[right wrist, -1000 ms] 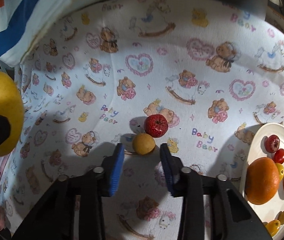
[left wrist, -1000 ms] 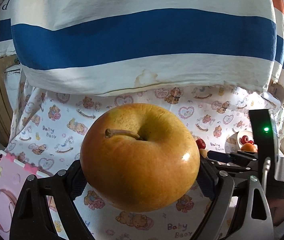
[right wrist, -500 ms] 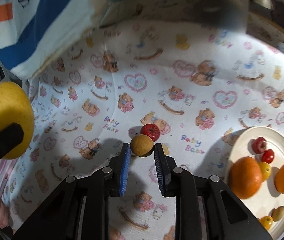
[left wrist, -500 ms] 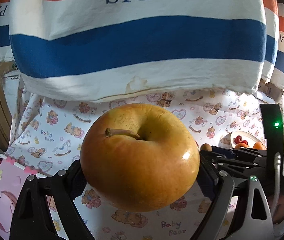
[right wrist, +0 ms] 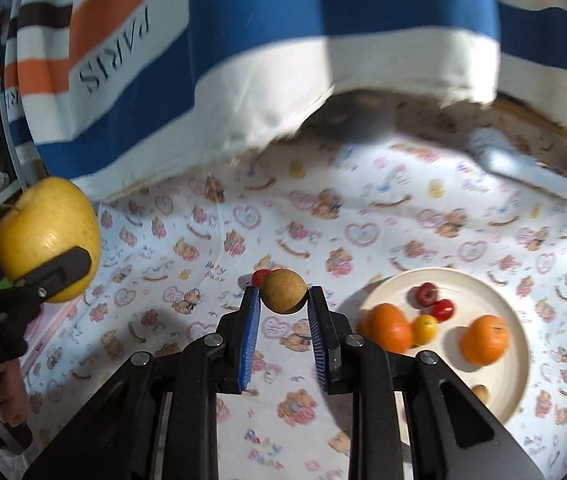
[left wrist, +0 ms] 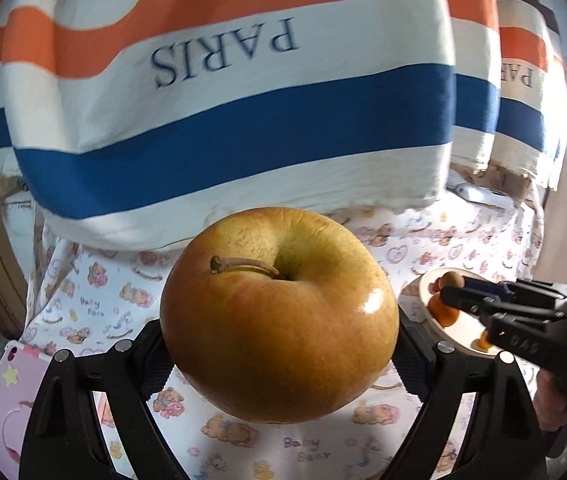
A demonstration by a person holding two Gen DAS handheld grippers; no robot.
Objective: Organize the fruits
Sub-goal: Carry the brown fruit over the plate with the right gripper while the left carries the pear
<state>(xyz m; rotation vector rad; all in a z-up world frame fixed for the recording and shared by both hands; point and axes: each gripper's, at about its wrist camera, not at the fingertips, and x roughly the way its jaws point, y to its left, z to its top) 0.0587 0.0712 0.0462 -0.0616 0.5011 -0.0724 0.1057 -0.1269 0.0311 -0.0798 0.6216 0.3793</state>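
My left gripper (left wrist: 279,340) is shut on a big yellow apple (left wrist: 279,316), held above the teddy-print cloth; the apple also shows at the left of the right wrist view (right wrist: 47,236). My right gripper (right wrist: 283,300) is shut on a small brown round fruit (right wrist: 283,291), lifted off the cloth. A small red fruit (right wrist: 258,277) lies on the cloth just behind it. A white plate (right wrist: 495,380) at the right holds two oranges (right wrist: 389,328), small red fruits (right wrist: 427,294) and small yellow ones. The right gripper with its fruit shows at the right of the left wrist view (left wrist: 452,282).
A striped "PARIS" cloth (left wrist: 223,112) hangs over the back of the table. A pink board (left wrist: 7,412) lies at the left edge. A white object (right wrist: 523,164) lies at the back right under the striped cloth.
My right gripper closed on the small brown fruit and lifted it off the cloth, leaving the red fruit behind. Both grippers rose and tilted up. The apple stays held.
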